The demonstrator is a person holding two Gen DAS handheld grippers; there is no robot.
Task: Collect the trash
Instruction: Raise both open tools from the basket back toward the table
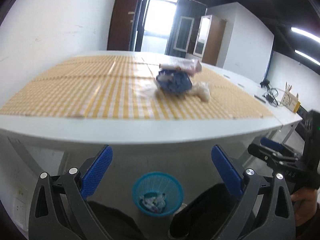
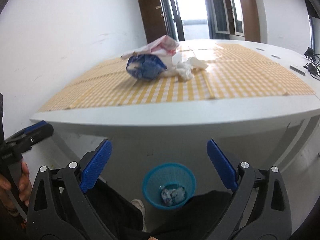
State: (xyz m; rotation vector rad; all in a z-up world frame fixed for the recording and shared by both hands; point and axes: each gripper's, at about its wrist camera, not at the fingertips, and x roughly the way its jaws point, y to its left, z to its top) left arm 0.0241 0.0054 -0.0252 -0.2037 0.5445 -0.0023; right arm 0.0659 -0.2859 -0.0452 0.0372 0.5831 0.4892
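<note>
A heap of trash lies on the checked yellow tablecloth (image 1: pixel 80 92): a crumpled blue bag (image 1: pixel 174 82) (image 2: pixel 145 67), a pink and white wrapper (image 1: pixel 190 65) (image 2: pixel 162 46) and white tissue (image 1: pixel 202 92) (image 2: pixel 188 68). On the floor below the table edge stands a teal mesh bin (image 1: pixel 158 193) (image 2: pixel 169 186) with crumpled scraps inside. My left gripper (image 1: pixel 162 172) hangs open above the bin, nothing between its blue pads. My right gripper (image 2: pixel 159 165) is open and empty too, over the same bin. Both are well short of the heap.
The white table (image 1: pixel 140 126) (image 2: pixel 180 120) has its front edge right ahead of both grippers. Cables and a small box (image 1: pixel 288 100) lie at its right end. The person's dark legs and a white shoe (image 2: pixel 138 204) flank the bin. White walls and brown cabinets stand behind.
</note>
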